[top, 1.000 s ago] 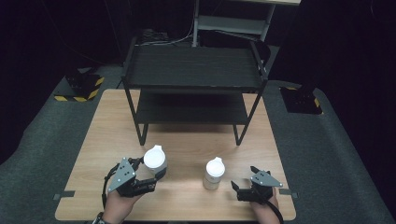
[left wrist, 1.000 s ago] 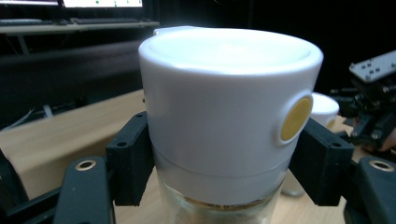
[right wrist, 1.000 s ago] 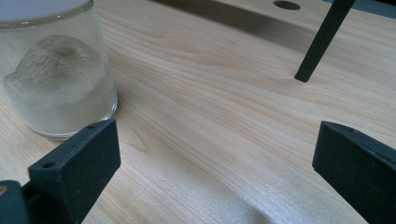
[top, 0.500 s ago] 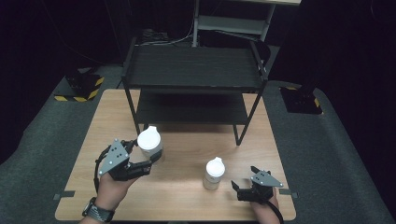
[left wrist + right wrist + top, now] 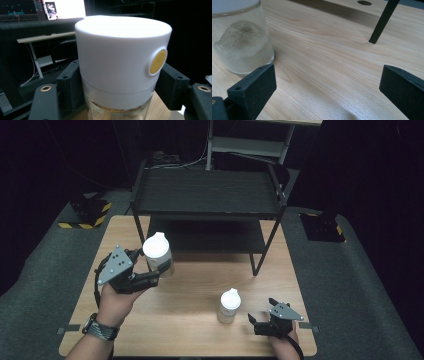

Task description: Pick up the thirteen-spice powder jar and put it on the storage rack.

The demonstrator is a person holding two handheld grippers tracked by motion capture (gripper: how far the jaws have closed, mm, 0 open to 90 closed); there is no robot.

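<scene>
Left tool (image 5: 150,270) grips our white-capped jar (image 5: 159,255).
Right tool (image 5: 260,315), jaws apart, rests just beside the second jar (image 5: 229,306) on the surface (image 5: 200,285).

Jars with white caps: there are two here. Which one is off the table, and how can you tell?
The jar at the left, gripped in the left claw and held up toward the shelf rack. The other jar stands on the table beside the open right claw.

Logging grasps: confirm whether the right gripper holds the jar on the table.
No: the right gripper is open, with the jar standing outside it.
</scene>
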